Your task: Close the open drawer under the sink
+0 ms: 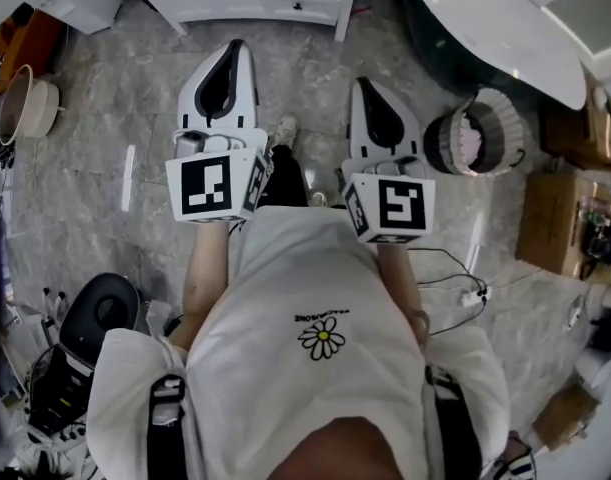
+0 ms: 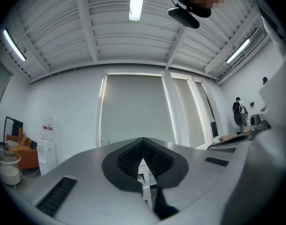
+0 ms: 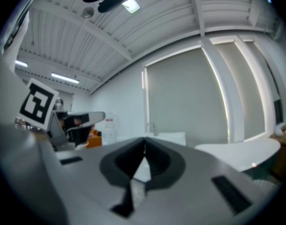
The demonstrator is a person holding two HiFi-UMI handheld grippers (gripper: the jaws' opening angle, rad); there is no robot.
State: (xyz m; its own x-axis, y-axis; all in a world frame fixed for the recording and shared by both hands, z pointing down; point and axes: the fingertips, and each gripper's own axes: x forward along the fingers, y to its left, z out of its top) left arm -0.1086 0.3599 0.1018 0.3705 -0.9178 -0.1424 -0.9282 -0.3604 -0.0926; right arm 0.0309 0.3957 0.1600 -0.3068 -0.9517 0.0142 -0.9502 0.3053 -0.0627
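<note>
Grey stone-patterned floor [image 1: 95, 188] runs from the person's feet to the white cabinet [image 1: 225, 3] at its far edge. The left gripper [image 1: 235, 50] is held out about level, its jaws pressed together with nothing in them. Just right of its tips, at the floor's far edge, is the drawer [image 1: 297, 4]. Its front, with a small dark handle, seems to stand out from the cabinet face, so I take it as not yet closed. The right gripper [image 1: 367, 86] is held out beside the left one, a little nearer the body. Its jaws also meet at the tips and carry nothing. Further right a basket [image 1: 480, 133] sits on the floor near the rim of a white table [image 1: 505, 28].

To my eye this is the approach: both grippers are well apart from the drawer and touch nothing. The next move calls for stepping up to the cabinet, stooping, and setting closed jaw tips flat against the drawer front. Then comes a straight push until the front sits flush. Closed jaws suit that, since no grasp is needed. The basket lies off the path, to the right.
</note>
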